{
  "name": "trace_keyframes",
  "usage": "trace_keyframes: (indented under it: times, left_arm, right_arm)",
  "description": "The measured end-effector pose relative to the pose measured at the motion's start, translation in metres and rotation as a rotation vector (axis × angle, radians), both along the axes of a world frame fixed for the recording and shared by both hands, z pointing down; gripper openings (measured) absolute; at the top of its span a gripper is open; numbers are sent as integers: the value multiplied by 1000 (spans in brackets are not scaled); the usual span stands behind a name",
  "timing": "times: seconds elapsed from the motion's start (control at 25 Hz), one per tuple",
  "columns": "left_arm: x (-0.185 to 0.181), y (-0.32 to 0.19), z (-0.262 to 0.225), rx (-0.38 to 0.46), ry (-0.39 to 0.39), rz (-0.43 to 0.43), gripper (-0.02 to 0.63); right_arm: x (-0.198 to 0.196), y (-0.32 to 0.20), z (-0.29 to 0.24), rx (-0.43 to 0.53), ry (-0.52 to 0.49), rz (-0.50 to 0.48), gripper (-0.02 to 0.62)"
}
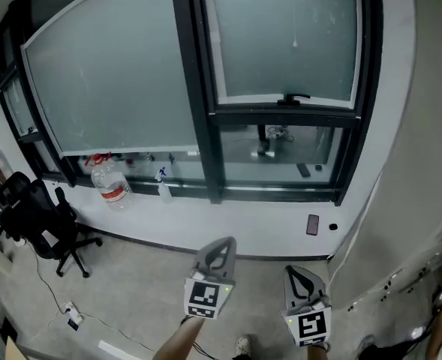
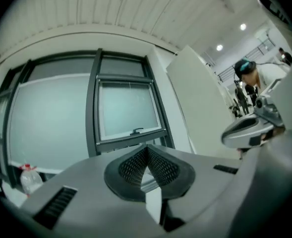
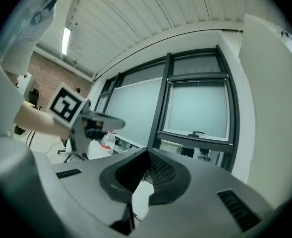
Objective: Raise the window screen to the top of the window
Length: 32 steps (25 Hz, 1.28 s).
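**Both tongs shut and empty, short of the window**

Left tongs (image 1: 219,252) and right tongs (image 1: 302,280): closed tip to tip on nothing, side by side over the floor (image 1: 130,291). We place the window screen (image 1: 115,81) ahead and up-left, beyond the sill (image 1: 228,223), drawn low with its lower edge running left-right; left tongs nearer. Possibly the narrower right pane (image 1: 284,36) is meant. Bottle (image 1: 112,184) and chair (image 1: 40,216) stand left.

Office premises.
I note a black swivel chair (image 1: 40,220) on the floor, dark-framed windows (image 1: 198,88), a water bottle (image 1: 112,186) at the sill's (image 1: 228,223) left end, and recessed ceiling lights (image 2: 219,47).
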State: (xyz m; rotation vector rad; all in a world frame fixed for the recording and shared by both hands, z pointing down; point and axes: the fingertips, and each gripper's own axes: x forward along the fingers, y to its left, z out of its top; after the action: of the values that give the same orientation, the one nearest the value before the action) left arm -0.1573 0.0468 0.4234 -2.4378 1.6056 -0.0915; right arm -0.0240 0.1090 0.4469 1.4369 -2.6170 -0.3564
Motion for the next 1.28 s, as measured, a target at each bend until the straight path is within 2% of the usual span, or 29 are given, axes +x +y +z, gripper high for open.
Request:
trace_keyframes:
  times: [0.04, 0.12, 0.2, 0.28, 0.36, 0.44, 0.6, 0.8, 1.04, 1.28]
  left_arm:
    - [-12, 7, -15, 22, -13, -38, 3]
    - [-21, 26, -36, 40, 30, -129, 3]
    - [3, 52, -32, 38, 70, -174, 3]
    - [43, 87, -4, 1, 106, -191, 3]
    - [78, 130, 27, -58, 163, -193, 3]
    - [104, 171, 43, -78, 185, -185, 3]
    - [153, 251, 66, -57, 185, -181, 3]
    - [191, 331, 79, -55, 186, -194, 3]
    - [220, 391, 47, -143, 207, -172, 3]
    - [222, 422, 17, -121, 200, -96, 3]
  right_arm:
    - [11, 18, 4, -10, 6, 0, 6]
    - [24, 48, 12, -22, 16, -28, 6]
    - [31, 68, 14, -9, 8, -37, 6]
    - [49, 89, 18, -2, 2, -19, 6]
    - [72, 118, 25, -10, -6, -1, 6]
    - [93, 150, 29, -7, -30, 12, 6]
    - [140, 222, 46, -5, 6, 32, 6]
    - [185, 293, 50, 1, 1, 45, 6]
    - [207, 352, 24, -83, 7, 54, 6]
    - [191, 373, 4, -101, -88, 87, 6]
